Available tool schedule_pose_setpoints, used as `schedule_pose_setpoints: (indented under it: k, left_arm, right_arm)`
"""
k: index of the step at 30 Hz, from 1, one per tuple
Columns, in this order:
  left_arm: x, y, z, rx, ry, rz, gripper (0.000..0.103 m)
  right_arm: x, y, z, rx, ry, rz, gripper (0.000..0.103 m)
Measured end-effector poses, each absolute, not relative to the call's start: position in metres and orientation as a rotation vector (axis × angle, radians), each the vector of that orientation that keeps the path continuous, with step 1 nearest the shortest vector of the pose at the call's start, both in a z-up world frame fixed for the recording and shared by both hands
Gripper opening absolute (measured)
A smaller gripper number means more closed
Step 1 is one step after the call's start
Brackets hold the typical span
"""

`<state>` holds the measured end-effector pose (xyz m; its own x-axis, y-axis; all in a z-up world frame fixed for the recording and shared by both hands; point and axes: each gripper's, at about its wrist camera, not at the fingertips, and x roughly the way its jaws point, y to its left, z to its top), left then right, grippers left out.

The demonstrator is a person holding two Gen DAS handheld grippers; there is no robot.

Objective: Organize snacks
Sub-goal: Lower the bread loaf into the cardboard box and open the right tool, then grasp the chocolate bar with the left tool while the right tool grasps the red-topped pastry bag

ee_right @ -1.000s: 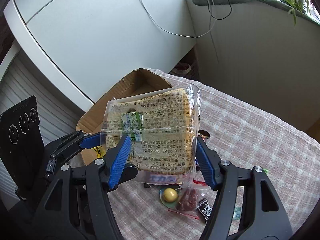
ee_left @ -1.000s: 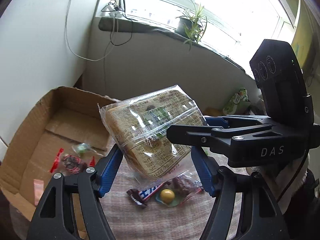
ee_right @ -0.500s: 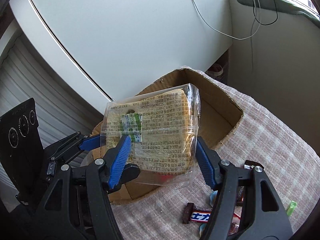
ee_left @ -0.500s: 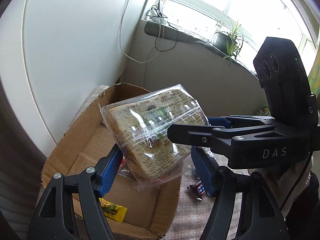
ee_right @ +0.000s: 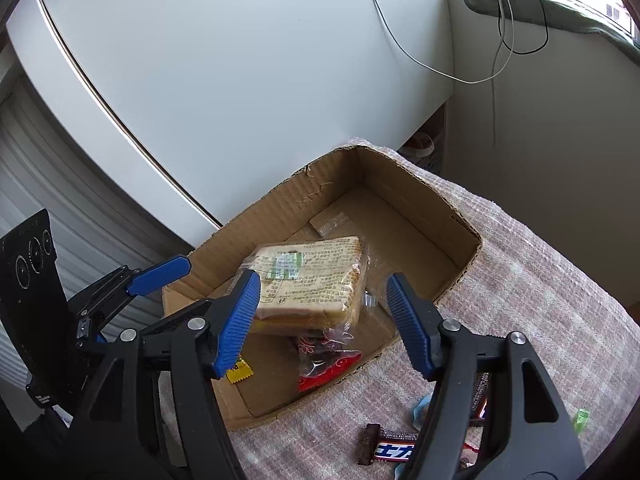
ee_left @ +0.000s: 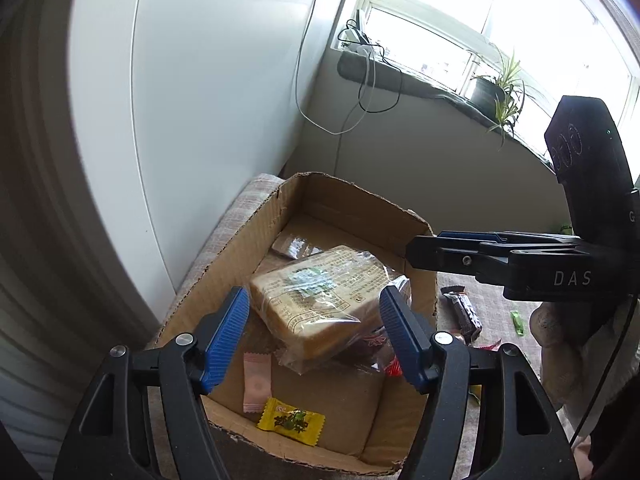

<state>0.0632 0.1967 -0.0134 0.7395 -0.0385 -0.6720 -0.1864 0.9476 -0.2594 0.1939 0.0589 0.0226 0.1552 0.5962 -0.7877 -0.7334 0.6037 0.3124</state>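
Note:
A clear-wrapped bread pack (ee_left: 320, 300) lies tilted inside the open cardboard box (ee_left: 240, 240), resting on other wrapped snacks. My left gripper (ee_left: 313, 294) hovers above it; its jaws are closing, but the blue pads stand clear of the pack on both sides. From the right wrist view, the bread pack (ee_right: 312, 280) sits in the box (ee_right: 420, 208) below my right gripper (ee_right: 323, 278), which is open and touches nothing. The right gripper's fingers (ee_left: 440, 248) reach in from the right over the box rim.
In the box lie a yellow candy (ee_left: 290, 420), a pink sachet (ee_left: 256, 380) and a red packet (ee_right: 324, 368). On the checked cloth to the right are a chocolate bar (ee_right: 392, 448), a dark bar (ee_left: 464, 312) and a green sweet (ee_left: 517, 322). A white cabinet stands behind the box.
Both grippers held the bread pack in the air and carried it over the box. It has since dropped out of both and lies in the box.

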Motion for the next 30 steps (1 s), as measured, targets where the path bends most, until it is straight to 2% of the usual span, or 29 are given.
schedule_pose_setpoints:
  k: [8, 17, 23, 25, 27, 30]
  left_arm:
    - [0.070, 0.175, 0.000, -0.281, 0.721, 0.067, 0.067]
    - [0.061, 0.146, 0.011, -0.229, 0.705, 0.041, 0.067]
    - [0.058, 0.132, 0.012, -0.230, 0.699, 0.009, 0.067]
    - [0.058, 0.127, 0.011, -0.228, 0.703, -0.005, 0.067]
    - [0.059, 0.120, 0.010, -0.231, 0.707, -0.022, 0.067]
    - [0.062, 0.107, 0.006, -0.224, 0.720, -0.054, 0.067]
  right_arm:
    - [0.192, 0.034, 0.031, -0.139, 1.010, 0.922, 0.078]
    - [0.184, -0.007, 0.030, -0.156, 0.982, 0.864, 0.078]
    - [0.173, -0.045, 0.036, -0.209, 0.888, 0.789, 0.078]
    - [0.171, -0.061, 0.037, -0.213, 0.869, 0.771, 0.081]
    - [0.170, -0.077, 0.037, -0.219, 0.855, 0.756, 0.091]
    - [0.167, -0.100, 0.033, -0.239, 0.863, 0.736, 0.091]
